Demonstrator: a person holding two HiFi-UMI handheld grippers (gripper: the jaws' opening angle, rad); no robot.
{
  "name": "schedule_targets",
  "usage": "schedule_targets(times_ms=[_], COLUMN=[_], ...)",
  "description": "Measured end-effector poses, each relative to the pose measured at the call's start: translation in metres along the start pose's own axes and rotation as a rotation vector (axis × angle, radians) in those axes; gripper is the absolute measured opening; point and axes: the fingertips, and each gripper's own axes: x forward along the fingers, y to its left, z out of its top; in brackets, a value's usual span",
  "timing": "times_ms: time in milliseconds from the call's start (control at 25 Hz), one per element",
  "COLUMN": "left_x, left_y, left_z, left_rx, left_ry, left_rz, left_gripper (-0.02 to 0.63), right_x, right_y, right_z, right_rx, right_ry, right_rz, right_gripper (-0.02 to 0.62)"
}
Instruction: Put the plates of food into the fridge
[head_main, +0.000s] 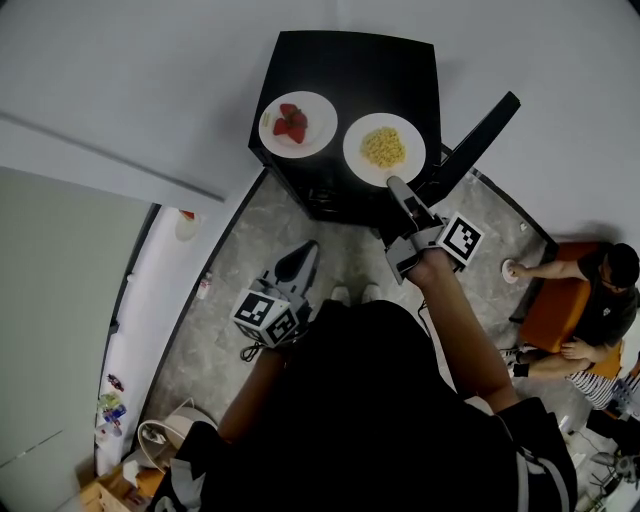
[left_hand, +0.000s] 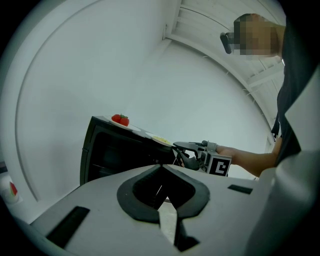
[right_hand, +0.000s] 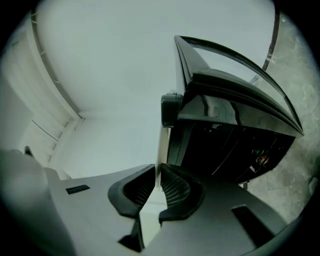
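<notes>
On top of the black fridge (head_main: 340, 60), two white plates sit side by side without touching. The strawberry plate (head_main: 322, 112) is on the left. The noodle plate (head_main: 358, 166) is on the right, nearer the open door (head_main: 482, 132).

The right tool (head_main: 393, 183) reaches to the near rim of the noodle plate. In the right gripper view its jaws pinch that thin white rim, seen edge-on. The plate lies flat on the fridge top.

The left tool (head_main: 303, 258) is held low in front of the fridge, well apart from both plates. Its jaws are pressed together with nothing between them.

The fridge interior is dark and its contents cannot be made out. A person (head_main: 590, 295) sits at the right on an orange chair (head_main: 558, 312).
</notes>
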Motion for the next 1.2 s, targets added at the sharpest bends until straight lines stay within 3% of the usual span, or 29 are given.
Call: schedule_targets(times_ms=[640, 1200], left_x=[-0.036, -0.060], left_y=[-0.022, -0.027], left_z=[-0.009, -0.018], left_rx=[0.010, 0.000], left_ry=[-0.021, -0.030], left_rz=[0.004, 0.032], left_gripper=[0.023, 0.023], right_x=[-0.049, -0.076], right_y=[0.022, -0.008], right_z=[-0.056, -0.087], right_rx=[-0.012, 0.021], right_ry=[0.095, 0.141], right_rz=[0.048, 0.014], right_gripper=[0.049, 0.049])
